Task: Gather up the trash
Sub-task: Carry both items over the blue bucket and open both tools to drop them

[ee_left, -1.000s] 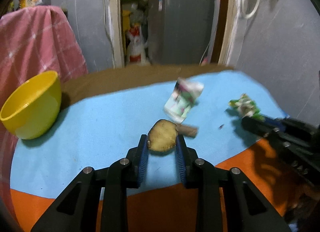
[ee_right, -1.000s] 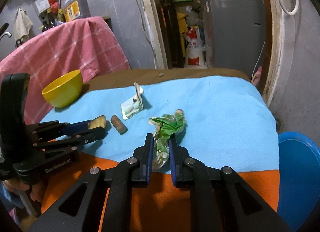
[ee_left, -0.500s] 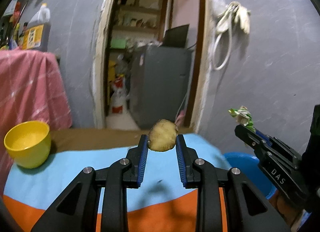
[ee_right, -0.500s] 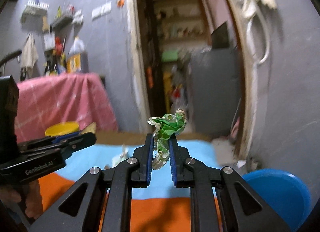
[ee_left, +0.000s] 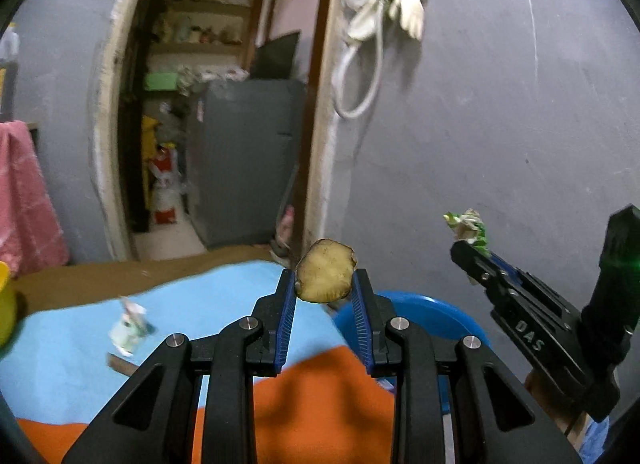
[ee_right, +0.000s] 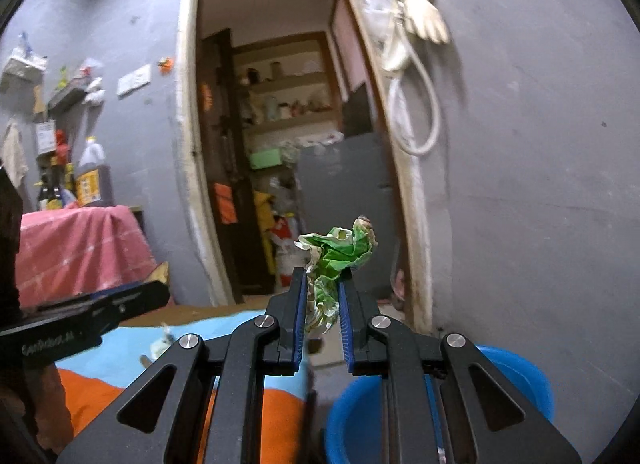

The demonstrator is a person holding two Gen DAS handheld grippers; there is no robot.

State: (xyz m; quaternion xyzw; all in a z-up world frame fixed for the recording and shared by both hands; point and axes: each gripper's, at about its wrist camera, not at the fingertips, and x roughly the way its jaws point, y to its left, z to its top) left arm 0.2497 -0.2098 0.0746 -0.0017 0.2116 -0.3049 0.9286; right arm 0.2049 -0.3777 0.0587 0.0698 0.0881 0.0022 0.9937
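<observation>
My left gripper [ee_left: 324,284] is shut on a flat brownish potato slice [ee_left: 325,276] and holds it in the air over the table's right end. My right gripper [ee_right: 323,288] is shut on a crumpled green wrapper [ee_right: 340,252], also raised; it shows in the left wrist view [ee_left: 470,229] too. A blue bin [ee_left: 424,314] stands on the floor to the right of the table, just beyond and below both grippers [ee_right: 516,380]. On the blue cloth [ee_left: 200,304] lie a white-green wrapper [ee_left: 128,328] and a brown scrap [ee_left: 120,364].
A yellow bowl [ee_left: 6,304] sits at the table's far left. A pink checked cloth [ee_right: 80,248] covers furniture at the left. A grey wall [ee_left: 500,123] with a hanging hose is ahead, beside a doorway to a pantry with a grey fridge [ee_left: 244,159].
Both grippers have lifted off the table with their pieces and swung right, toward the blue bin. The table has dropped low and left in both views.
</observation>
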